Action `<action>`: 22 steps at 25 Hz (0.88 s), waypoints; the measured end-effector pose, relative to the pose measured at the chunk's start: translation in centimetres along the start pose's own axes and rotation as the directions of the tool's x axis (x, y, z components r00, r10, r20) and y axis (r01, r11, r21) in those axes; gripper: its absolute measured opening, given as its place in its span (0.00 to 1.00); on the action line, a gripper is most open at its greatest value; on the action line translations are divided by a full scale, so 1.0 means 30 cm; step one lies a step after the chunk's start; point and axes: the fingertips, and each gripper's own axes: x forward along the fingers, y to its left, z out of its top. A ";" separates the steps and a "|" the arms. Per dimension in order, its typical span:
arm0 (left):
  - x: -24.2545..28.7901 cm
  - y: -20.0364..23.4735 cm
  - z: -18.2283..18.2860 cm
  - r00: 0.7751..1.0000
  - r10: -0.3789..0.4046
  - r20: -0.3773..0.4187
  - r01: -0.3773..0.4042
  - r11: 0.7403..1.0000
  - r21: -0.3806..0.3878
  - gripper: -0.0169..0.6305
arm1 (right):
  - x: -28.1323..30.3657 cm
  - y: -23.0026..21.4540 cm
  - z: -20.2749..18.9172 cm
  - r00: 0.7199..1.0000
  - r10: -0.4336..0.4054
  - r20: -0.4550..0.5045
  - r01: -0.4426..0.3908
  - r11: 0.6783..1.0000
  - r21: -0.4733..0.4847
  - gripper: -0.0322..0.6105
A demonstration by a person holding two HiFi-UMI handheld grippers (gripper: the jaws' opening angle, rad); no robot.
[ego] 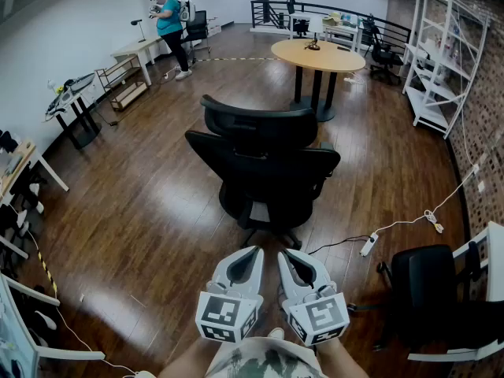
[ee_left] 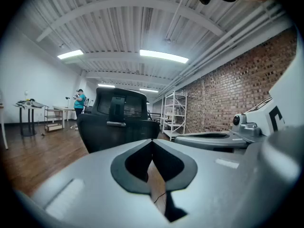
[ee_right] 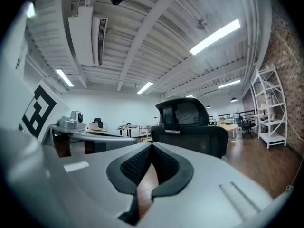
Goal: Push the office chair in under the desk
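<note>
Office chair [ego: 264,172]: black, mesh-backed, with headrest; stands free in the middle of the dark wood floor [ego: 142,211], its back turned toward the person, no desk near it. Left gripper [ego: 253,252]: jaws closed together, nothing between them, held low just short of the chair's base, not touching it. Right gripper [ego: 287,254]: jaws likewise closed and empty, close beside the left one, pointed at the chair. Power strip [ego: 368,245]: white, on the floor right of the chair, with a cable trailing off to the right. Round wooden table [ego: 318,54]: beyond the chair. Second black chair [ego: 429,286]: lower right, beside the edge of a white desk [ego: 494,246]. White shelving unit [ego: 445,53]: against the brick wall, right. Person in a teal top [ego: 168,24]: far left, standing by a table.
</note>
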 end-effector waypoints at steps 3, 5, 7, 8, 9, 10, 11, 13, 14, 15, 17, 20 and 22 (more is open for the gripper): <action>0.019 -0.015 0.004 1.000 0.015 0.005 -0.015 1.000 0.016 0.05 | -0.006 -0.029 -0.013 1.000 0.014 -0.006 -0.013 1.000 0.005 0.05; 0.032 -0.016 0.012 1.000 0.023 0.010 -0.023 0.999 0.023 0.05 | -0.002 -0.047 -0.006 1.000 0.021 -0.002 -0.021 1.000 -0.007 0.05; 0.044 -0.008 0.019 0.999 0.033 0.014 -0.033 0.999 0.026 0.05 | 0.009 -0.061 0.002 0.999 0.034 0.004 -0.034 0.999 -0.020 0.05; 0.050 -0.003 0.021 0.999 0.037 0.015 -0.037 0.999 0.027 0.05 | 0.016 -0.067 0.008 0.999 0.040 0.007 -0.040 0.999 -0.027 0.05; 0.055 0.002 0.024 0.999 0.040 0.017 -0.040 0.999 0.026 0.05 | 0.021 -0.072 0.014 0.999 0.045 0.009 -0.044 0.998 -0.036 0.05; 0.061 0.008 0.027 0.999 0.043 0.020 -0.043 0.999 0.024 0.05 | 0.027 -0.077 0.019 0.999 0.048 0.009 -0.047 0.998 -0.044 0.05; 0.068 0.016 0.031 0.999 0.046 0.023 -0.047 0.999 0.023 0.05 | 0.033 -0.082 0.024 0.999 0.050 0.008 -0.049 0.997 -0.052 0.05; 0.087 0.036 0.037 0.998 0.055 0.030 -0.055 0.998 0.026 0.05 | 0.049 -0.094 0.032 0.998 0.054 0.011 -0.053 0.996 -0.067 0.05; 0.099 0.047 0.040 0.998 0.058 0.034 -0.059 0.998 0.030 0.05 | 0.059 -0.102 0.035 0.998 0.056 0.011 -0.055 0.996 -0.074 0.05; 0.111 0.059 0.043 0.997 0.060 0.038 -0.062 0.998 0.033 0.05 | 0.071 -0.111 0.035 0.998 0.056 0.010 -0.055 0.995 -0.081 0.05; 0.137 0.082 0.053 0.997 0.056 0.044 -0.057 0.998 0.033 0.05 | 0.100 -0.131 0.035 0.998 0.056 0.005 -0.055 0.994 -0.093 0.05; 0.184 0.116 0.070 0.998 0.035 0.045 -0.037 0.999 0.030 0.05 | 0.147 -0.164 0.045 0.999 0.050 -0.002 -0.050 0.993 -0.105 0.05; 0.218 0.151 0.084 0.998 0.031 0.046 -0.033 0.999 0.035 0.05 | 0.188 -0.184 0.056 0.999 0.047 -0.002 -0.047 0.993 -0.112 0.05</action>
